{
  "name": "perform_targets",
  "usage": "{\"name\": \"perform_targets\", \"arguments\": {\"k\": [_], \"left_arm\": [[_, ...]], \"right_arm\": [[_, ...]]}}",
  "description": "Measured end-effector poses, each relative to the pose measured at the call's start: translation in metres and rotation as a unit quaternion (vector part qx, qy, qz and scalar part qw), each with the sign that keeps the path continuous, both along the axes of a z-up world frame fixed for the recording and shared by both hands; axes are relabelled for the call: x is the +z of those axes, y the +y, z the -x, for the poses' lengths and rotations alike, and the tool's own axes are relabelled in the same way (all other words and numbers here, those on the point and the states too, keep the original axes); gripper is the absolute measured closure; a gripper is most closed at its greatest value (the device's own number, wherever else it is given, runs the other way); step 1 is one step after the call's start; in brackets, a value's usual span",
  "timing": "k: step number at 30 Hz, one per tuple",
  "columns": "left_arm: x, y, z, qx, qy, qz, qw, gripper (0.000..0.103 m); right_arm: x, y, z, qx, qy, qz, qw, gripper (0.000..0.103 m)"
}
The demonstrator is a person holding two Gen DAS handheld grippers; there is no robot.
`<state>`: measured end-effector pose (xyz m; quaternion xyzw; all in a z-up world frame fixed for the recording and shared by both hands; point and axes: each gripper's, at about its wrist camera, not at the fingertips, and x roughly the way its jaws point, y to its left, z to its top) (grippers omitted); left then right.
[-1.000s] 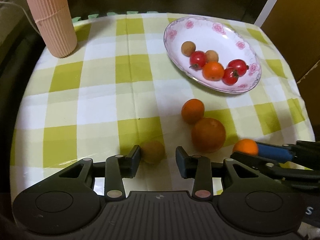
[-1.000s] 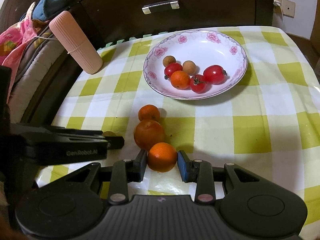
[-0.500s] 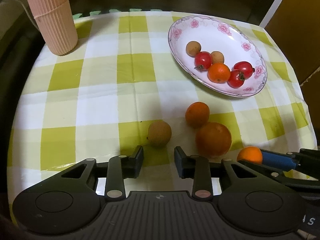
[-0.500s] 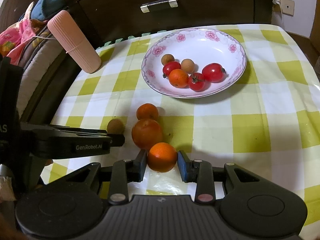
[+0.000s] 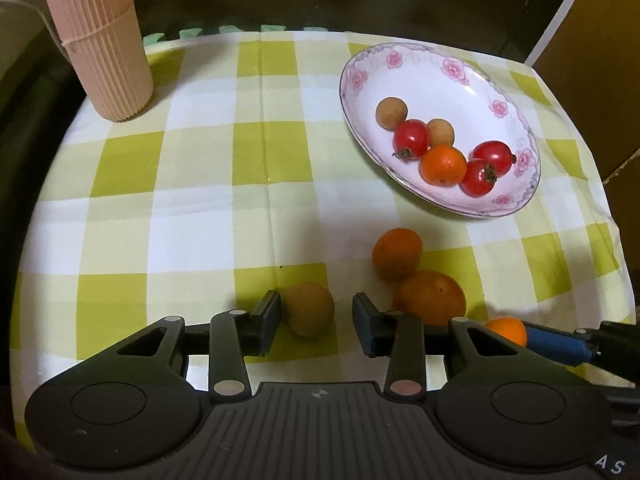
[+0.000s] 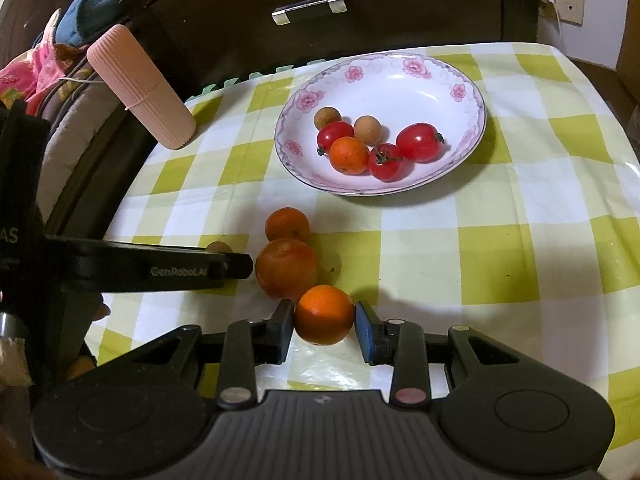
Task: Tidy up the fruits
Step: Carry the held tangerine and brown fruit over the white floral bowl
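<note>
A brown round fruit [image 5: 310,308] lies on the checked cloth between the jaws of my left gripper [image 5: 316,318]. It touches the left pad, a gap shows at the right pad, so this gripper is open. My right gripper [image 6: 324,326] is shut on a small orange [image 6: 325,314] low over the cloth. Beside them lie a larger orange [image 6: 286,268] and another small orange [image 6: 287,224]. The flowered plate [image 6: 400,68] further back holds several fruits: tomatoes, brown fruits and an orange.
A pink ribbed cylinder [image 5: 100,40] stands at the back left corner. A dark cabinet with a metal handle [image 6: 308,10] rises behind the table. The cloth drops off at the table's edge on the right [image 5: 616,240]. Clothes are piled at the far left [image 6: 48,68].
The left gripper drew back from the brown fruit, then came forward, so the fruit is again between its jaws. The right gripper and its orange have not moved.
</note>
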<state>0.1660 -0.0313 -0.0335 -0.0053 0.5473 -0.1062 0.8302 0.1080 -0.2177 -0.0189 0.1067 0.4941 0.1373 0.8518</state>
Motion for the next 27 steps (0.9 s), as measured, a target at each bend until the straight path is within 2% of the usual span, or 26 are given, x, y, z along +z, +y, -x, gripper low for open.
{"name": "perform_targets", "arguments": {"k": [4,10,17,27], "left_arm": [[0.000,-0.001,0.002,-0.002,-0.004,-0.011,0.9999,0.069],[0.007,0.002,0.005,-0.003,-0.010,-0.005,0.9999,0.069],[0.030,-0.005,0.006,-0.015,-0.033,0.016,0.9992,0.069],[0.044,-0.027,-0.031,-0.022,-0.048,0.035,0.9980,0.069]], "right_arm": [[-0.001,0.000,0.000,-0.001,0.001,0.000,1.000,0.071],[0.001,-0.001,-0.001,-0.004,-0.007,0.002,1.000,0.071],[0.010,-0.004,-0.012,-0.009,-0.025,0.004,1.000,0.071],[0.028,-0.023,-0.047,-0.035,-0.060,0.005,0.998,0.071]]}}
